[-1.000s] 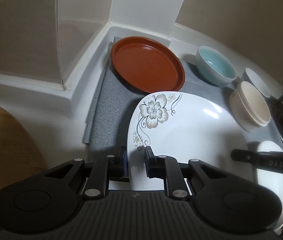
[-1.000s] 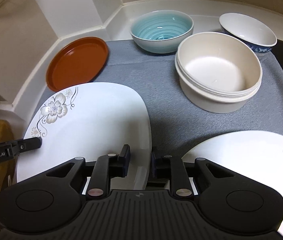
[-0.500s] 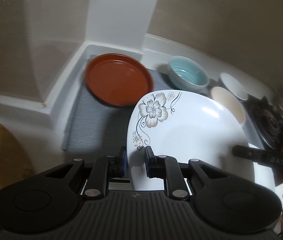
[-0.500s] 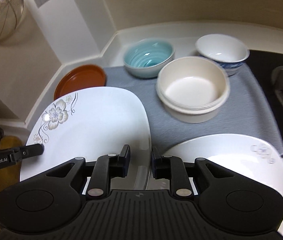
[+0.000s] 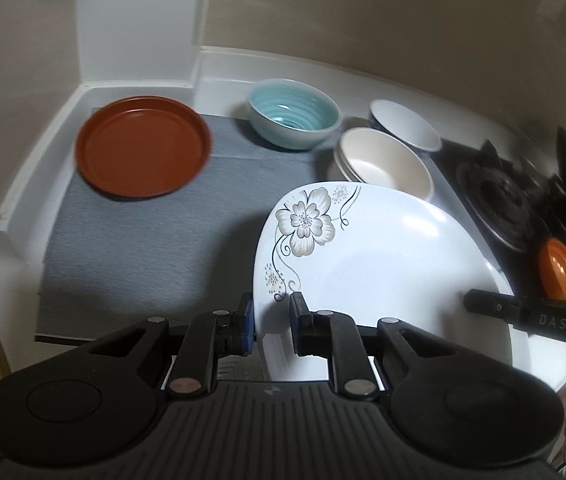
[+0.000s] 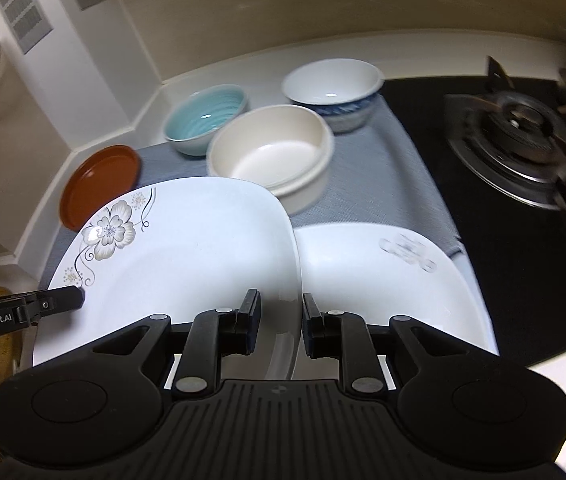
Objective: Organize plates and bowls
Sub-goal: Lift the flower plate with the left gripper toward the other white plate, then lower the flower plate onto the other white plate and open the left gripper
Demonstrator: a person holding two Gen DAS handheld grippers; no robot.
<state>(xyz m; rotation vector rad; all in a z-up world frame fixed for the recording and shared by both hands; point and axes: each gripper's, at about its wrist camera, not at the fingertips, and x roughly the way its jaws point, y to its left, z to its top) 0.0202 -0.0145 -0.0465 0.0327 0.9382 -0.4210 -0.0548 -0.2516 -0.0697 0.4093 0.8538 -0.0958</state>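
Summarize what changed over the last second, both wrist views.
The white square flower-print plate, clamped at opposite edges by the left gripper and right gripper, has been lifted off the grey mat and carried right, toward the second white plate. Both grips unchanged. Brown round plate, teal bowl, cream bowl and blue-patterned bowl stayed put.

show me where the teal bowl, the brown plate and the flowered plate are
teal bowl (image 5: 294, 117), left wrist view, ribbed inside.
brown plate (image 5: 142, 151), left wrist view, flat middle.
flowered plate (image 6: 187, 264), right wrist view, bare white middle.
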